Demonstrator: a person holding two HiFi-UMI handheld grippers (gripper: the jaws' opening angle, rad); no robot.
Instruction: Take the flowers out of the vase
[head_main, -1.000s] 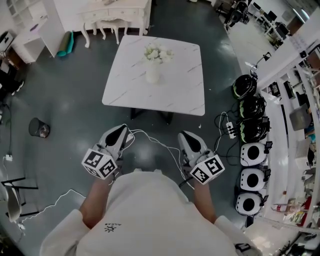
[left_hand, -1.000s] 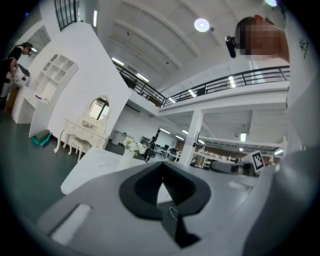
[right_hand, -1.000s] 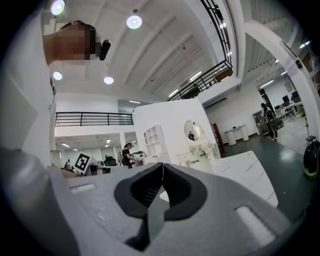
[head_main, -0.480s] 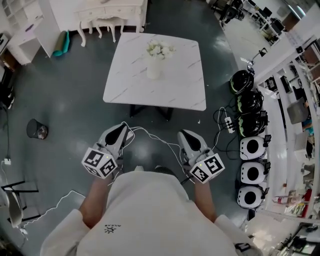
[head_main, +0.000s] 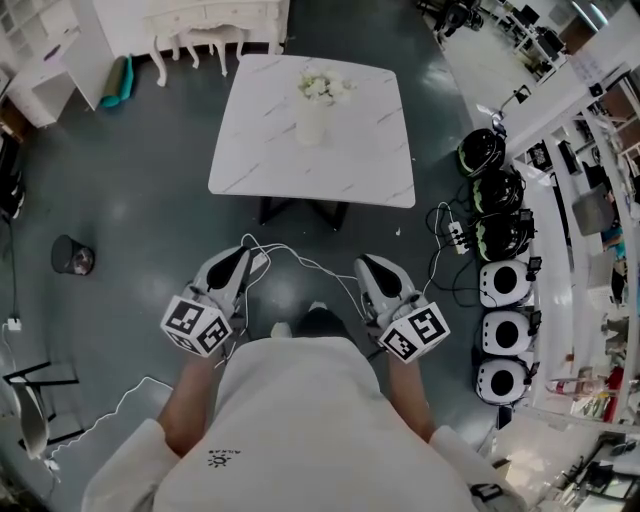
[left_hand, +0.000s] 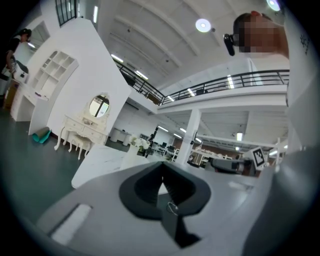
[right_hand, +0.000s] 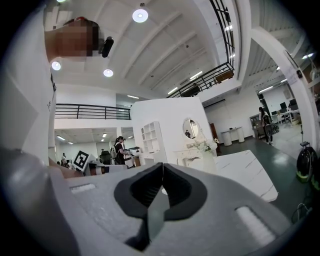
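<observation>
A white vase (head_main: 311, 122) with white flowers (head_main: 323, 86) stands toward the far side of a white marble table (head_main: 260, 160) ahead of me. Both grippers hang over the dark floor, well short of the table's near edge. My left gripper (head_main: 238, 266) and right gripper (head_main: 371, 272) point toward the table, jaws pressed together with nothing in them. In the left gripper view the flowers (left_hand: 142, 143) show small beyond the shut gripper (left_hand: 162, 172). In the right gripper view the vase (right_hand: 202, 163) and flowers (right_hand: 204, 147) stand past the shut gripper (right_hand: 162, 172).
A white dressing table (head_main: 215, 25) and a teal roll (head_main: 121, 82) lie beyond the table. A black bin (head_main: 76, 257) sits on the floor at left. A row of helmets (head_main: 505, 285) and a power strip (head_main: 456, 236) line the right. White cables (head_main: 300, 265) trail between the grippers.
The table with the vase has slid a little up the head view. A dark shoe has come into sight between the grippers. Both grippers stay shut and side by side.
</observation>
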